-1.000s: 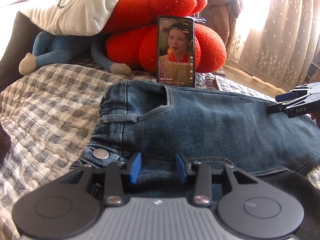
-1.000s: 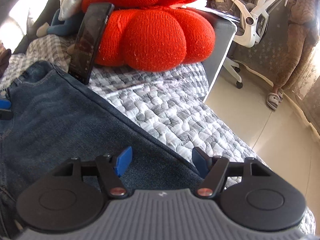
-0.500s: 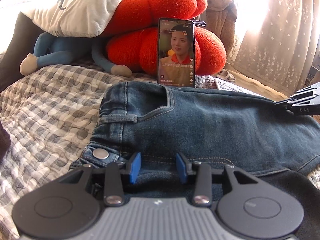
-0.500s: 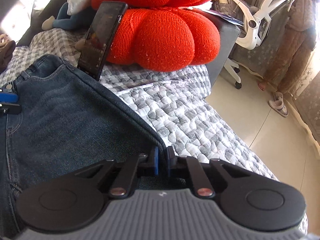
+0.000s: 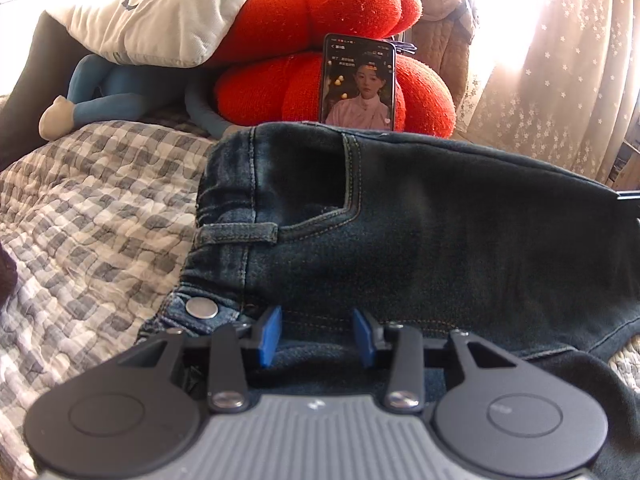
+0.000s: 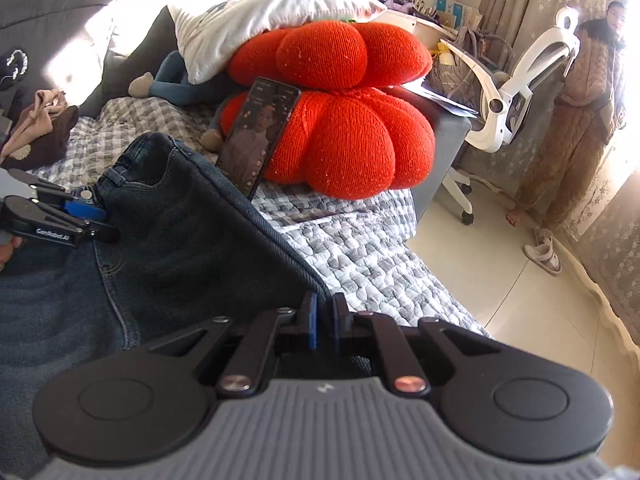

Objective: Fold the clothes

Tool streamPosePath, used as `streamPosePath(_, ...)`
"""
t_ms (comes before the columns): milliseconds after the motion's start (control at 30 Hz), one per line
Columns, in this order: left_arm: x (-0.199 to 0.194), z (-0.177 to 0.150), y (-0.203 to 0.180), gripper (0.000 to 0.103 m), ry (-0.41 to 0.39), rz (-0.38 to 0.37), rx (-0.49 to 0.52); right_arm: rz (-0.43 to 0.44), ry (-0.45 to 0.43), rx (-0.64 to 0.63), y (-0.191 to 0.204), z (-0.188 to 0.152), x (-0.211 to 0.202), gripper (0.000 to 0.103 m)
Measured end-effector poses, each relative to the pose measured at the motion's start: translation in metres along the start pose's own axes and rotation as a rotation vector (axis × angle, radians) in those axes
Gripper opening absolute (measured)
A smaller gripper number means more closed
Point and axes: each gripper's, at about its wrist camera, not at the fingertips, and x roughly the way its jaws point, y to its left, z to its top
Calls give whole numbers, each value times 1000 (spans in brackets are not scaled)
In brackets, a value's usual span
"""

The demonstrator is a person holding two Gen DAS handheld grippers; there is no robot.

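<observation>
Lying across the checked bed quilt (image 5: 92, 208), the dark blue jeans (image 5: 460, 240), waistband pointing to the left of the frame in the left wrist view, long axis running left to right, far edge lifting toward the phone (image 5: 359, 83) leaning upright on the red cushion (image 5: 288, 80). Clamping a bunch of denim beside the waist button, the left gripper (image 5: 317, 336), pads partly apart. Pinching the jeans' side seam, the right gripper (image 6: 323, 322), pads nearly together after closing.
</observation>
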Motion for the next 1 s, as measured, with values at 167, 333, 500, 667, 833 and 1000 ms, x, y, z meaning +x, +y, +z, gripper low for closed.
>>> streamPosePath(167,-1,4,5,40,9,-17,-47,10,-51,-15,15,-4,-36,10)
streamPosePath(333,-7,8,17,38,9,-45,-168,25,-82,-38,32,-6,-63,10)
streamPosePath(500,-37,6,25,40,-18,-66,-258,40,-110,-77,52,-8,-88,10)
streamPosePath(667,-77,-8,42,56,-62,-83,-318,66,-154,-146,79,-17,-111,10)
streamPosePath(833,-115,-30,64,73,-139,-159,-436,119,-164,-206,107,-35,-123,9)
streamPosePath(1000,-124,-46,79,78,-152,-259,-572,177,-130,-213,131,-59,-122,9)
